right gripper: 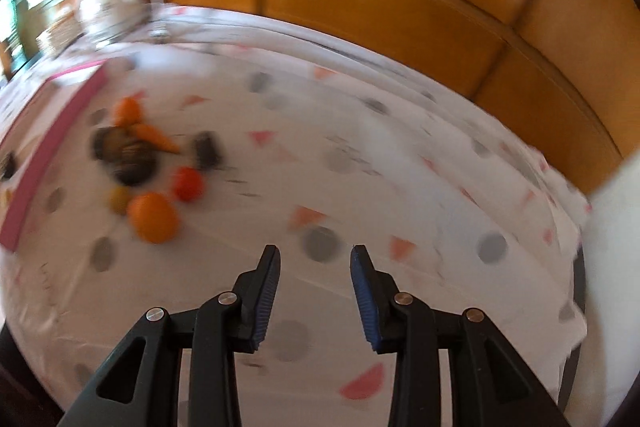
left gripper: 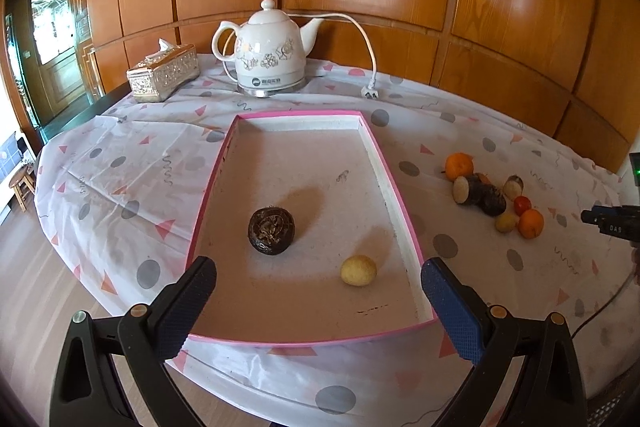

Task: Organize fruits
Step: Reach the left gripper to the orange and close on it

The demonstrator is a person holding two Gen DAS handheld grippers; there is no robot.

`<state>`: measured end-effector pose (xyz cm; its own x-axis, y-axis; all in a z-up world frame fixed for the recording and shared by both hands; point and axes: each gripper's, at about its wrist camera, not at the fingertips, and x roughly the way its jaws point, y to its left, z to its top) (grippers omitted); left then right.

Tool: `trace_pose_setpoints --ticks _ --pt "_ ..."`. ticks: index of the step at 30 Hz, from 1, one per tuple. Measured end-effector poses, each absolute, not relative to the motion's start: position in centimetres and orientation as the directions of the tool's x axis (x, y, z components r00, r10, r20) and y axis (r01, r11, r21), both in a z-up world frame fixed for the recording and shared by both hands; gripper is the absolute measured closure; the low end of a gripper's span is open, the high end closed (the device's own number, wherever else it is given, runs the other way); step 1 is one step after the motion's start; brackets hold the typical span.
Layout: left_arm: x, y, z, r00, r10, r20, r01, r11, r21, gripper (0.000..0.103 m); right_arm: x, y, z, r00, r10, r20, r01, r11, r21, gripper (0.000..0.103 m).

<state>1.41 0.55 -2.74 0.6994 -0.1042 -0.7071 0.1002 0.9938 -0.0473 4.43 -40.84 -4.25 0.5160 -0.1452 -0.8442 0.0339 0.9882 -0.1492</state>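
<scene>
A pink-rimmed tray [left gripper: 208, 187] lies on the patterned tablecloth and holds a dark round fruit [left gripper: 271, 230] and a small yellow fruit [left gripper: 359, 270]. My left gripper [left gripper: 319, 267] hovers over the tray's near end, open wide, with nothing between its fingers. To the right of the tray is a pile of fruit: two oranges [left gripper: 531, 223], a red tomato [left gripper: 522, 205], dark cut pieces [left gripper: 480, 195] and a small yellow one [left gripper: 506, 222]. The right wrist view is blurred. There my right gripper [right gripper: 316, 251] stands narrowly open and empty over bare cloth, right of an orange [right gripper: 153, 217] and the tomato [right gripper: 187, 183].
A white electric kettle [left gripper: 272, 51] with its cord and plug [left gripper: 370, 93] stands at the back of the table, beside a silver tissue box [left gripper: 163, 73]. A wooden panelled wall runs behind the table. The table's edge drops to the floor at the left and front.
</scene>
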Motion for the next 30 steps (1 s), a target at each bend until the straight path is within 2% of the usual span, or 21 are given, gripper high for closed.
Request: trace_pose_setpoints --ticks 4,11,16,18,20,26,30 --pt "2.1 -0.5 -2.8 0.675 -0.124 -0.727 0.134 0.99 -0.044 0.0 4.8 -44.0 -5.5 0.431 -0.204 -0.879 0.18 0.974 -0.138 0.066" --pt "4.8 -3.6 -2.1 0.632 -0.193 -0.751 0.202 0.976 -0.08 0.001 4.9 -45.2 -5.0 0.428 -0.182 -0.885 0.218 0.972 -0.094 0.066" --pt "7.3 -6.7 -1.7 0.591 -0.253 -0.766 0.272 0.957 -0.106 0.012 5.1 -45.2 -5.1 0.419 -0.182 -0.89 0.227 0.97 -0.091 0.066" --pt "8.5 -7.8 -1.8 0.565 -0.283 -0.775 0.292 0.947 -0.134 0.025 5.1 -45.5 -5.0 0.416 -0.174 -0.893 0.241 0.968 -0.076 0.066" --pt "9.8 -8.8 -2.1 0.528 -0.317 -0.788 0.306 0.936 -0.172 0.034 5.0 -45.7 -5.0 0.414 -0.169 -0.894 0.25 0.966 -0.067 0.066" --pt "13.7 -11.3 -3.3 0.466 -0.348 -0.813 0.28 0.93 -0.237 0.04 5.2 -46.0 -4.7 0.422 -0.155 -0.893 0.255 0.966 -0.047 0.066" --pt "16.1 -12.8 -3.8 0.45 -0.354 -0.82 0.257 0.93 -0.261 0.04 5.4 -46.7 -5.0 0.4 -0.187 -0.897 0.28 0.957 -0.075 0.066"
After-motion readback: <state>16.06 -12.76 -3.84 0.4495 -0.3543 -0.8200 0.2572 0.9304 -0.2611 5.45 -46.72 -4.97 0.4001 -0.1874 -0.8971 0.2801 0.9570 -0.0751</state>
